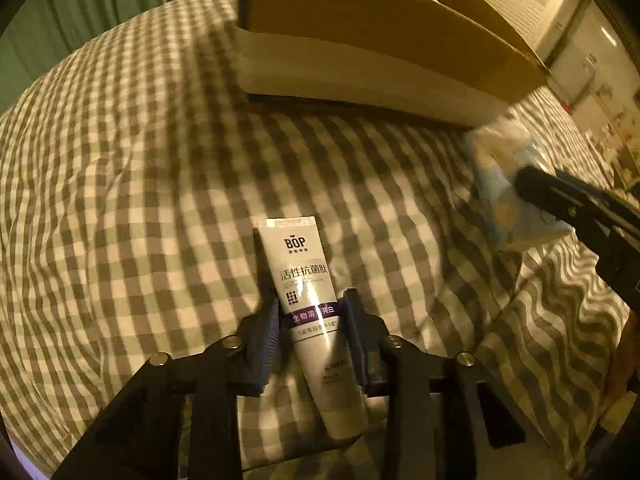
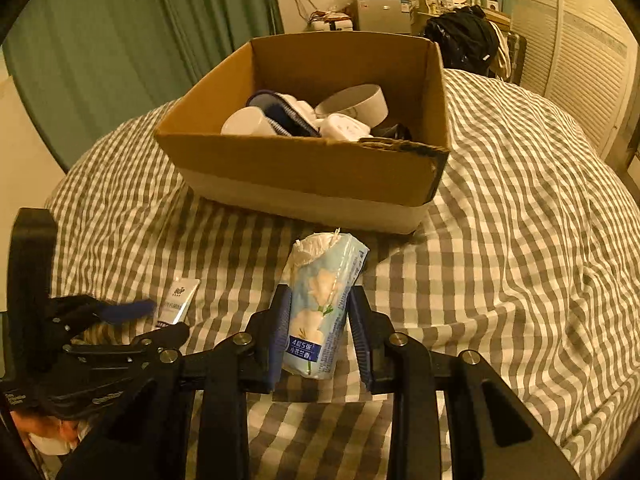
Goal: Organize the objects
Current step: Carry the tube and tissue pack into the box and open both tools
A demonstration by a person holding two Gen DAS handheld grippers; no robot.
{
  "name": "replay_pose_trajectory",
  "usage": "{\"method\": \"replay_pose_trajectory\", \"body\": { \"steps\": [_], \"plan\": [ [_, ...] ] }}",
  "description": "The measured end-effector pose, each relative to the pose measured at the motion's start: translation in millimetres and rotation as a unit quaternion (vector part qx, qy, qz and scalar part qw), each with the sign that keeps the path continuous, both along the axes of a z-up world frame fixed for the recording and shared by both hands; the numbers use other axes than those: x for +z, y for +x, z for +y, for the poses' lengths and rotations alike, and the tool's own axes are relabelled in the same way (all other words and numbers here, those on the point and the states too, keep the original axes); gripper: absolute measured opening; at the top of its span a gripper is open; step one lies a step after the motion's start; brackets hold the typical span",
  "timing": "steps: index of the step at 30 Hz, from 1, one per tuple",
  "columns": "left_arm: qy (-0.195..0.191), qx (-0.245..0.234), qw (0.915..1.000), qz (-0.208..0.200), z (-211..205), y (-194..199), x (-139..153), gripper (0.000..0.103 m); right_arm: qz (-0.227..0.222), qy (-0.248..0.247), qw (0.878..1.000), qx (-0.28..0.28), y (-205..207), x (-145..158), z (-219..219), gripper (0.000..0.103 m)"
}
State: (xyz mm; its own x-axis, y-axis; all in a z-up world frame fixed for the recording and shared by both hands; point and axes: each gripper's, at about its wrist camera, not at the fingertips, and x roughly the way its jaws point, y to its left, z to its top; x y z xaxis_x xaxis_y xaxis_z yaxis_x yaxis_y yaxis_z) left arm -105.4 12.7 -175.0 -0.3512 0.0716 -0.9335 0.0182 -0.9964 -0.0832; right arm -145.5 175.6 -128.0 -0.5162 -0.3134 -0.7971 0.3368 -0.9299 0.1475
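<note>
My left gripper (image 1: 312, 308) is shut on a white BOP toothpaste tube (image 1: 308, 292), held just above the checked bedspread. My right gripper (image 2: 320, 300) is shut on a light blue tissue pack (image 2: 320, 304) and holds it in front of the cardboard box (image 2: 304, 168). The box is open and holds several white and dark items. In the left wrist view the box (image 1: 380, 40) is ahead, and the right gripper (image 1: 520, 184) with the tissue pack (image 1: 508, 176) shows at the right. In the right wrist view the left gripper (image 2: 132, 316) with the tube (image 2: 180, 300) is at the lower left.
The grey and white checked bedspread (image 2: 520, 240) covers the bed. Green curtains (image 2: 120, 40) hang at the back left. A louvred wardrobe (image 2: 592, 60), a black bag (image 2: 464, 36) and cluttered furniture stand behind the bed.
</note>
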Motion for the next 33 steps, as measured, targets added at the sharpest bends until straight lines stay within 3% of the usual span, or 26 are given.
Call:
{"method": "replay_pose_trajectory", "body": {
  "steps": [6,8,14,23,33],
  "plan": [
    [0.005,0.012,0.9998,0.016,-0.4,6.0,15.2,0.026,0.003,-0.005,1.000,0.010,6.2,7.5,4.3,0.029],
    [0.024,0.018,0.9991,0.030,-2.5,8.2,28.8,0.026,0.009,-0.009,1.000,0.009,9.8,12.3,6.0,0.029],
    [0.017,0.017,0.9954,0.092,0.2,1.4,84.8,0.026,0.034,-0.025,0.999,0.004,15.5,40.2,13.7,0.029],
    [0.001,0.005,0.9852,0.171,10.9,-46.4,162.5,0.026,0.095,-0.024,0.995,0.010,-4.7,100.8,18.2,0.029],
    [-0.015,-0.009,0.9828,0.184,12.8,-123.5,183.8,0.026,0.133,-0.028,0.991,0.008,-66.7,140.4,15.0,0.029]
  ]
}}
